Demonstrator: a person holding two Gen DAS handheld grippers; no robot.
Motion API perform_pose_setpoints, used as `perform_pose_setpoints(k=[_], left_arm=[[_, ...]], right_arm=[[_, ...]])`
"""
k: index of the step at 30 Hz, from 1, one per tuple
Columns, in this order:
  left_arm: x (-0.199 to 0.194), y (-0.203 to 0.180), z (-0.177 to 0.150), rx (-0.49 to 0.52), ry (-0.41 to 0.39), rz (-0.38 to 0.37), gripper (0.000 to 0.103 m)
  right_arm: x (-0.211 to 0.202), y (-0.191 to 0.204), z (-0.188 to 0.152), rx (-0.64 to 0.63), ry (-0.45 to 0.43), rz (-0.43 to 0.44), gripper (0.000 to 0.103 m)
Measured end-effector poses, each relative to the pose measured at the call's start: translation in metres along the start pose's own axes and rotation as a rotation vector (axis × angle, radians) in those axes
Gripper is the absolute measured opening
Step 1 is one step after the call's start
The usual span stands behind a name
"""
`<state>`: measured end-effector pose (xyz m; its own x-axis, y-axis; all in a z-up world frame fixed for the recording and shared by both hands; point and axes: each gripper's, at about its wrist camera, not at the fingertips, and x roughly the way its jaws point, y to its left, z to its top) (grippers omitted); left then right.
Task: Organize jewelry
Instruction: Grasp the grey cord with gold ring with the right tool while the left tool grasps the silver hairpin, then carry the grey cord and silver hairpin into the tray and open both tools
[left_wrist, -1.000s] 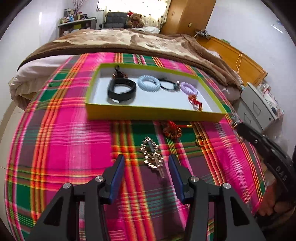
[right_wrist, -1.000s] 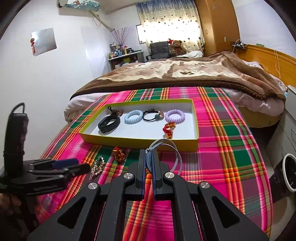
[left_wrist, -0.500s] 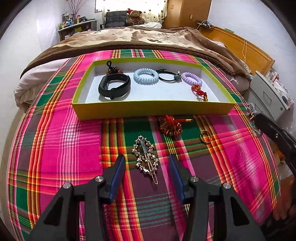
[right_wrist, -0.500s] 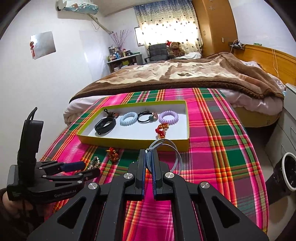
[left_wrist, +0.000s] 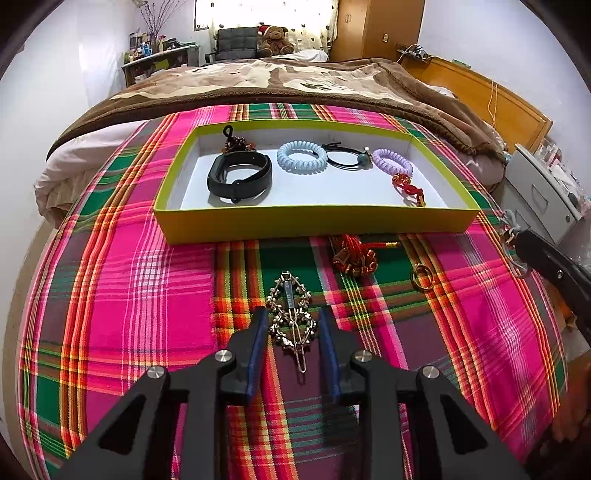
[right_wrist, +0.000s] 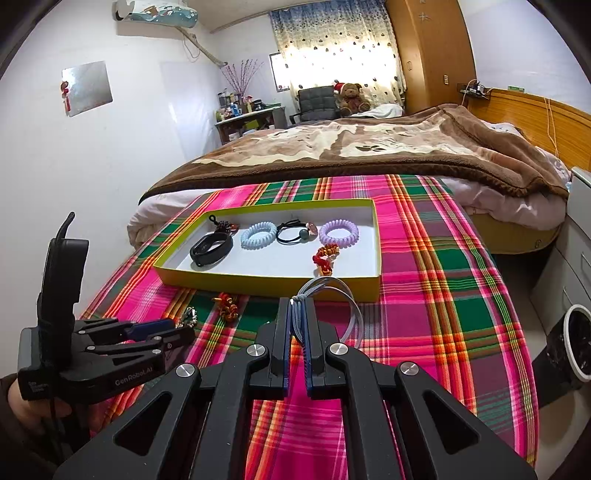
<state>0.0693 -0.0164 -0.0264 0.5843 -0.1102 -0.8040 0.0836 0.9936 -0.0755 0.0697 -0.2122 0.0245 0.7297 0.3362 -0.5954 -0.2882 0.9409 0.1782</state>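
A yellow-green tray (left_wrist: 317, 221) (right_wrist: 258, 284) on the plaid cloth holds a black band (left_wrist: 240, 177), a pale blue coil tie (left_wrist: 302, 157), a black elastic (left_wrist: 345, 158), a purple coil tie (left_wrist: 391, 162) and a red charm (left_wrist: 408, 186). My left gripper (left_wrist: 293, 325) is open, its fingers on either side of a jewelled silver hair clip (left_wrist: 291, 317) on the cloth. A red knot ornament (left_wrist: 354, 254) and a gold ring (left_wrist: 421, 277) lie in front of the tray. My right gripper (right_wrist: 297, 314) is shut on a grey-blue cord bracelet (right_wrist: 332, 295), held above the cloth.
The plaid cloth (left_wrist: 129, 295) covers the bed's foot, with a brown blanket (right_wrist: 369, 147) beyond. A white cabinet (left_wrist: 543, 199) stands off the right edge. The left gripper shows in the right wrist view (right_wrist: 162, 332), and the right gripper in the left wrist view (left_wrist: 546, 258).
My left gripper has moved forward and down, so its fingers now flank the hair clip. The right gripper has stayed shut on the bracelet and shifted slightly.
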Motion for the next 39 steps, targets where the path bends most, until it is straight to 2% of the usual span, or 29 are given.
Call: perform_pose_setpoints(k=[12, 33, 39], left_arm=[[-0.006, 0.007, 0.0, -0.021, -0.023, -0.028, 0.029], [-0.024, 0.009, 0.002, -0.025, -0.081, -0.03, 0.028], [-0.038, 0.012, 0.008, -0.031, -0.129, -0.033, 0.028]], right_arm=[[0.0, 0.001, -0.001, -0.003, 0.003, -0.008, 0.005], [-0.002, 0.003, 0.001, -0.003, -0.008, -0.007, 0.005], [-0.003, 0.003, 0.002, -0.003, -0.01, -0.006, 0.005]])
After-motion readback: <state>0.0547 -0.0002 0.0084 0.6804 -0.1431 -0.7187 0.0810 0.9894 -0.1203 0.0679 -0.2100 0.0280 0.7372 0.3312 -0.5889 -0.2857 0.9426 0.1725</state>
